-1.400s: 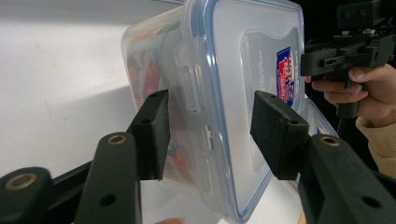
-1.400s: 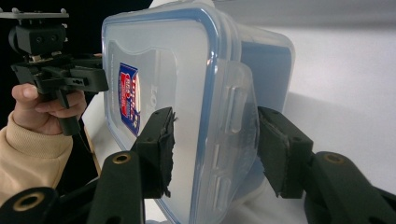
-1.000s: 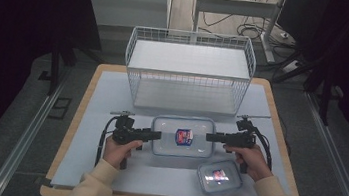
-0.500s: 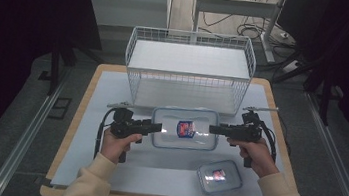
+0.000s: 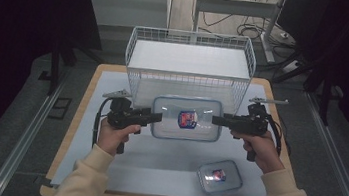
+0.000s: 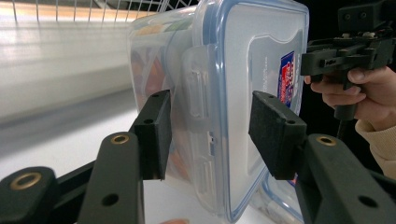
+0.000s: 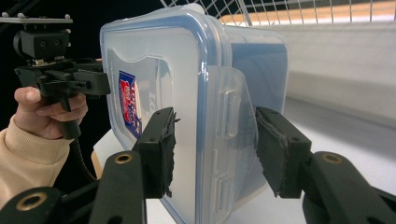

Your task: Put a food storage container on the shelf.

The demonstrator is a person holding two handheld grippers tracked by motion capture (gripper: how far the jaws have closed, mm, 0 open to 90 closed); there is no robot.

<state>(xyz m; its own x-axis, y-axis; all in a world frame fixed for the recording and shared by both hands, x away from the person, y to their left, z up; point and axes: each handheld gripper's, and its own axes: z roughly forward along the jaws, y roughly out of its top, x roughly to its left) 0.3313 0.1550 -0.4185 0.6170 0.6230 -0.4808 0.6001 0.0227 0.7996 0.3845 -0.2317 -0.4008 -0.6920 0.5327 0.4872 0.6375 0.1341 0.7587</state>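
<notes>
Big lidded box is off the worktop, basket drop not done yet

Largest first: the worktop [image 5: 103, 170] carries the wire basket [image 5: 190, 65] at the back, which looks bare inside. Just in front of it the big clear container [image 5: 187, 118] hangs in the air, lid on. The left gripper [image 5: 156, 118] and right gripper [image 5: 217, 120] have their fingers [image 6: 154, 133] clenched on its two short ends, over the side latches. A small container [image 5: 219, 176] sits near the front edge, untouched. My guess: lift's done, placing both boxes is left.

Lab: test table [image 5: 77, 131], floor cables [image 5: 251, 29], metal frame legs [image 5: 266, 33].
</notes>
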